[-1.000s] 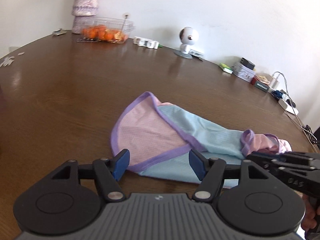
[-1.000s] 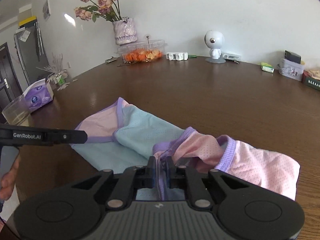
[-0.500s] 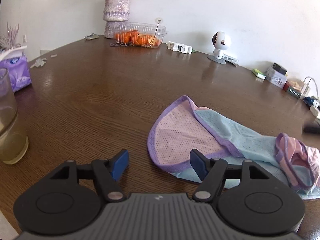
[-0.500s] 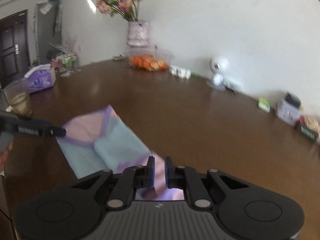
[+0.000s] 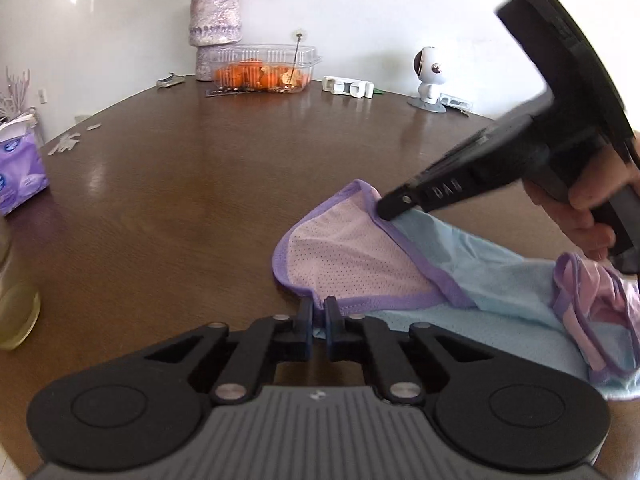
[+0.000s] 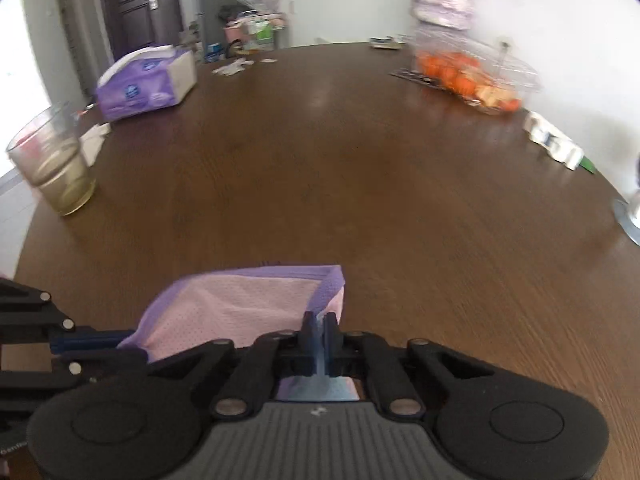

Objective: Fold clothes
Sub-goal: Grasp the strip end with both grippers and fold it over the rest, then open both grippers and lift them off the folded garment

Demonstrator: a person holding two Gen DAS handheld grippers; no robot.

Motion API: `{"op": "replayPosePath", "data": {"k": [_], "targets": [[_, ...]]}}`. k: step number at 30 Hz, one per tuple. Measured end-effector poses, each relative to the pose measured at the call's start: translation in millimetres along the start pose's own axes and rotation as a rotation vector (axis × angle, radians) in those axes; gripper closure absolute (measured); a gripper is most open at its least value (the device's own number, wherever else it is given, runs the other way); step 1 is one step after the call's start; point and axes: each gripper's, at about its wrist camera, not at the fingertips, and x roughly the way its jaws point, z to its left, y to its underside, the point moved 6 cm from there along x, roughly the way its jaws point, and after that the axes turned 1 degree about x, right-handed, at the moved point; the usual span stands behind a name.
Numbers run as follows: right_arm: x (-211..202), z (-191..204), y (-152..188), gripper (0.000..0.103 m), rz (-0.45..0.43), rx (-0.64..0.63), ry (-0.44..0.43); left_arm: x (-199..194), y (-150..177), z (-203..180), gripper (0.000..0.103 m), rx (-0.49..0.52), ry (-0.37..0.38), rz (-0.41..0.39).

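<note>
Table (image 5: 168,184) of dark brown polished wood, round-edged, fills both views and carries everything else. On its near part lies the garment (image 5: 472,280), a small mesh piece in pale blue and pink with purple binding along its edges, spread flat with one end bunched up at the right of the left wrist view. The left gripper (image 5: 318,312), black with blue pads, has its jaws pressed together on the purple-bound near edge of the garment. The right gripper (image 6: 319,328), of the same make, is likewise clamped on the cloth, with blue fabric pinched between its pads and the pink panel lifted in a fold ahead of it; in the left wrist view its tip meets the garment's far purple corner, and a person's hand (image 5: 588,216) grips its handle. Toward the table's far side stand a purple tissue pack (image 6: 146,82), a clear plastic box of orange fruit (image 5: 262,70), a textured lilac vase (image 5: 214,20) with flowers, a clear glass of yellowish liquid (image 6: 56,164), and a small white round camera (image 5: 430,76).
</note>
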Motion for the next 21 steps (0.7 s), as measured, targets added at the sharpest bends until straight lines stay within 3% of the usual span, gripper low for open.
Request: {"op": "replayPosePath", "data": {"k": [2, 6, 12, 17, 21], "targets": [[-3, -20, 5, 0.103, -0.004, 0.052, 0.085, 19, -20, -1, 0.099, -0.016, 0.046, 0.007], [-20, -82, 24, 0.103, -0.02, 0.254, 0.225, 66, -70, -23, 0.099, 0.046, 0.135, 0.01], [-62, -170, 68, 0.103, -0.072, 0.5, 0.387, 125, -132, -80, 0.099, 0.073, 0.296, 0.041], [-94, -226, 105, 0.103, -0.096, 0.606, 0.486, 156, -168, -159, 0.099, 0.181, 0.359, 0.009], [-108, -266, 130, 0.103, -0.094, 0.653, 0.547, 186, -185, -203, 0.098, 0.235, 0.344, -0.001]]}}
